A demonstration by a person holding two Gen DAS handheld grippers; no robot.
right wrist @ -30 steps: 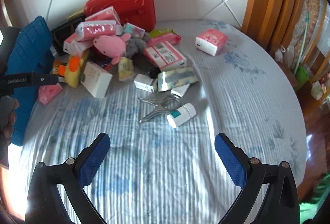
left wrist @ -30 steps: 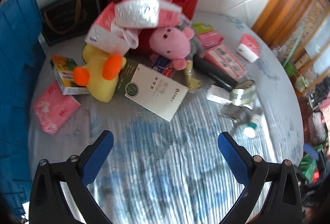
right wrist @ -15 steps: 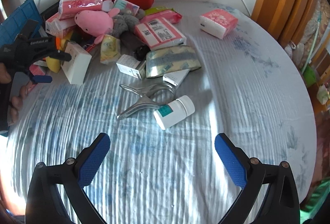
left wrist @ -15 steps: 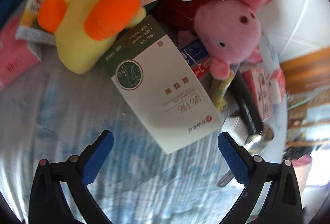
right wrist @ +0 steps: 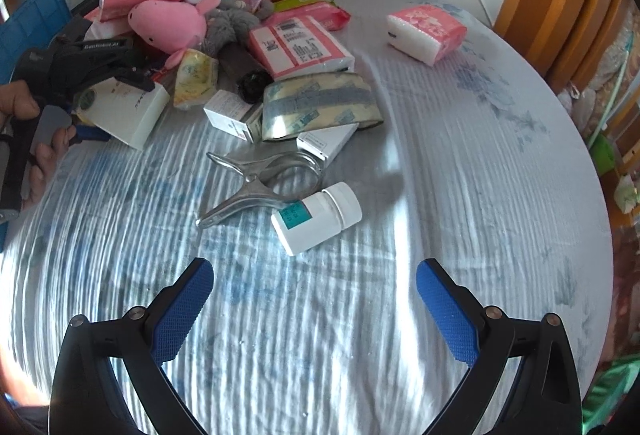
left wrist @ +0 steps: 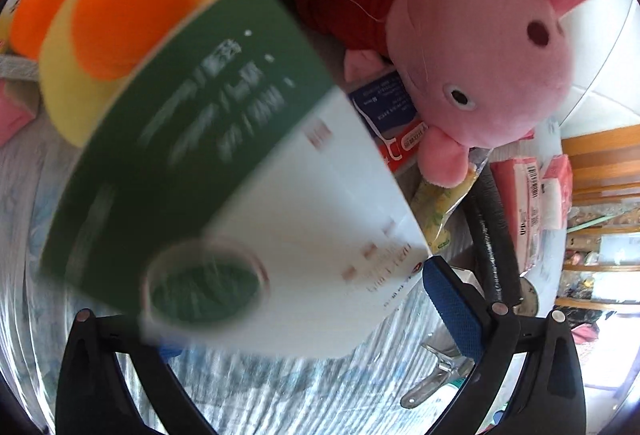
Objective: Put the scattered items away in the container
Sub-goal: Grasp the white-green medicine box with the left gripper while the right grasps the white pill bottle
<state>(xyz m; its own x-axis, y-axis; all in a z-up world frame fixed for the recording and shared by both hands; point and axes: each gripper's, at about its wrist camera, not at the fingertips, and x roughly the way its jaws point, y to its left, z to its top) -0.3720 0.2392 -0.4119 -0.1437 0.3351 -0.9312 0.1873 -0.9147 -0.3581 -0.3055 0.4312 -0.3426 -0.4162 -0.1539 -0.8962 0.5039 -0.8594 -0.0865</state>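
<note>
Left gripper is spread wide around the green-and-white box, which fills the gap between its fingers; can't tell if they're touching it. Duck and pink pig crowd behind it. Right gripper hangs wide over bare bedsheet, pill bottle and metal clip just ahead. Blue crate sits at the bed's left edge.

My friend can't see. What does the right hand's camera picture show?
The open right gripper hovers over a blue-and-white bedsheet, facing a white pill bottle lying beside a metal clamp. Behind them, the left gripper reaches around a green-and-white box by a pink pig plush.
</note>
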